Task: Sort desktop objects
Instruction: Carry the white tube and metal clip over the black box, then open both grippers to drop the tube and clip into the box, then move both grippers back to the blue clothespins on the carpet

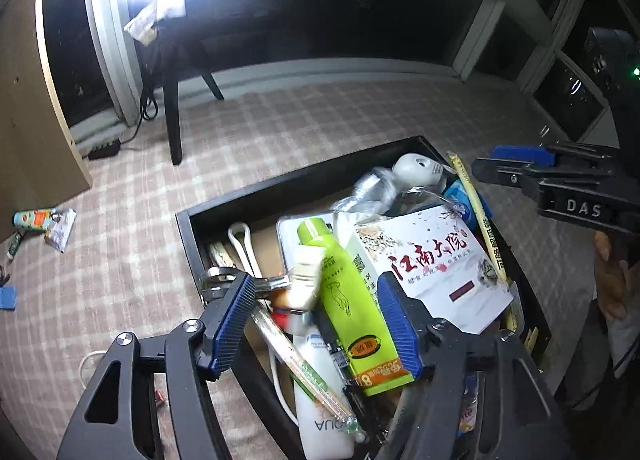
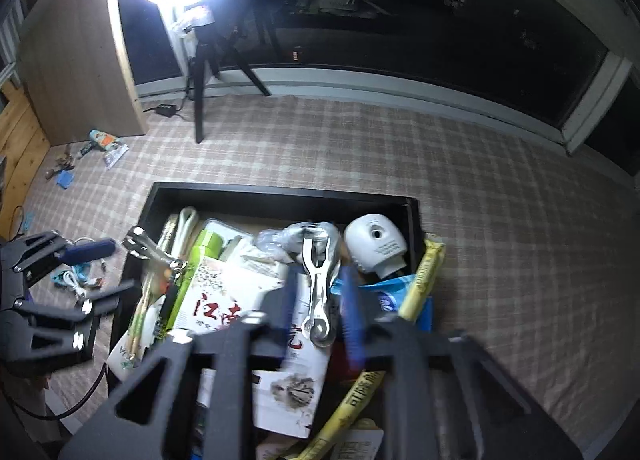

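A black tray (image 1: pixel 304 176) (image 2: pixel 280 192) on the plaid cloth is piled with objects. My left gripper (image 1: pixel 318 324) hangs over its near end, open. A green tube (image 1: pixel 352 300) and a small blurred cream tube (image 1: pixel 306 280) lie between the blue pads, touching neither. My right gripper (image 2: pixel 320 306) is open above a white box with red characters (image 2: pixel 224 300) (image 1: pixel 436 260). A shiny metal tool (image 2: pixel 318 292) lies on that box between the fingers, free of them. The left gripper (image 2: pixel 100 272) shows at the left edge, the right gripper (image 1: pixel 516 166) at the right.
The tray also holds a white domed device (image 2: pixel 374 244), a yellow wrapped stick (image 2: pixel 424 280), wrapped chopsticks (image 1: pixel 304 364), a white bottle (image 1: pixel 324 412) and a metal clip (image 2: pixel 148 248). Small items (image 2: pixel 104 144) lie far left. A ring-light tripod (image 2: pixel 200 100) stands behind.
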